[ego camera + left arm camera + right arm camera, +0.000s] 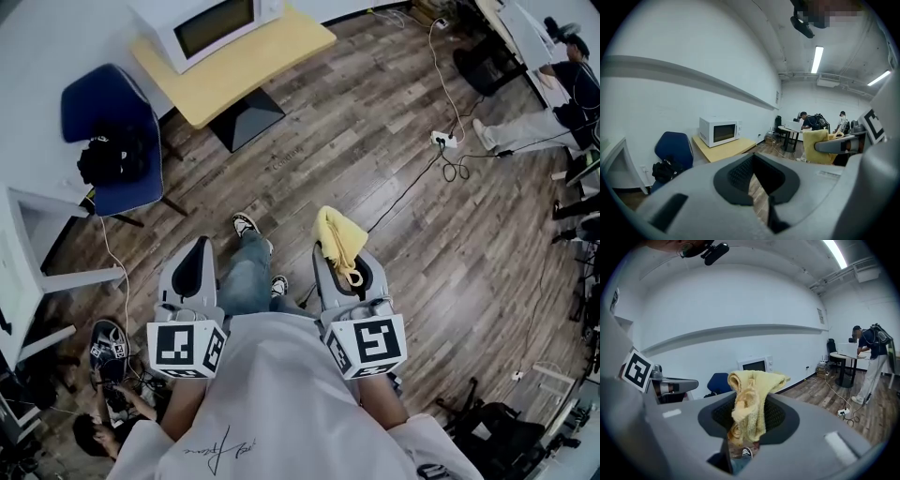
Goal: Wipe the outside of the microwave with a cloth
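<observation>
A white microwave (pixel 208 26) with a dark door stands on a light wooden table (pixel 246 67) across the room; it also shows in the left gripper view as the microwave (pixel 719 131) and, partly hidden by the cloth, in the right gripper view as the microwave (pixel 757 364). My right gripper (pixel 330 246) is shut on a folded yellow cloth (pixel 337 240), which droops over the jaws as the cloth (pixel 752 399). My left gripper (pixel 199 255) is held beside it at waist height, jaws together with nothing in them. Both are far from the microwave.
A blue chair (pixel 111 141) with a black bag (pixel 111 157) stands left of the table. A white desk (pixel 28 253) is at the far left. Cables and a power strip (pixel 442 141) lie on the wooden floor. People stand at desks at the right.
</observation>
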Demonstrator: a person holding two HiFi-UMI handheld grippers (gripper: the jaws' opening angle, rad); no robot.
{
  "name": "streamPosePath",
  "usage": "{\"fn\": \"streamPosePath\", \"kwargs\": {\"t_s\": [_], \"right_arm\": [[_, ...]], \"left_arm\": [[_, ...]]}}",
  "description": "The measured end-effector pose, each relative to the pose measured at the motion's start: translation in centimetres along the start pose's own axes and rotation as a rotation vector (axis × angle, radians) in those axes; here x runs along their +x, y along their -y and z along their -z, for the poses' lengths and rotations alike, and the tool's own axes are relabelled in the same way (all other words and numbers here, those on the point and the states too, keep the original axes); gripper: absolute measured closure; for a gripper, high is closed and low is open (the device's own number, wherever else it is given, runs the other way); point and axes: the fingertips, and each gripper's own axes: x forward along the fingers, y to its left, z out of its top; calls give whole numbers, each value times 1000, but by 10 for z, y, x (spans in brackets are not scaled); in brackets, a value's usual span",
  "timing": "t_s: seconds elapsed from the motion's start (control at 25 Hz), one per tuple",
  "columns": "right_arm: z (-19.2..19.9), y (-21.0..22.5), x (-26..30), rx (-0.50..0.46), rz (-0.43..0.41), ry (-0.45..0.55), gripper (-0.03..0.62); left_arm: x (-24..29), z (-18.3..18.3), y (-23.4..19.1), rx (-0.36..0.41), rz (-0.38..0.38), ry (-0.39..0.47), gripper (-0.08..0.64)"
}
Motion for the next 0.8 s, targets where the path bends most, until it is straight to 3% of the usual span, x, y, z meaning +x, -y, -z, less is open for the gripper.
{"fn": "streamPosePath", "kwargs": {"t_s": [0.44,0.8], "right_arm": [[-51,21,89,-54,-10,7,476],[-104,9,196,-90,-76,-3,476]], "left_arm": [[86,-49,-36,-21,46,54,566],[150,-104,-103,-34,32,88,566]]}}
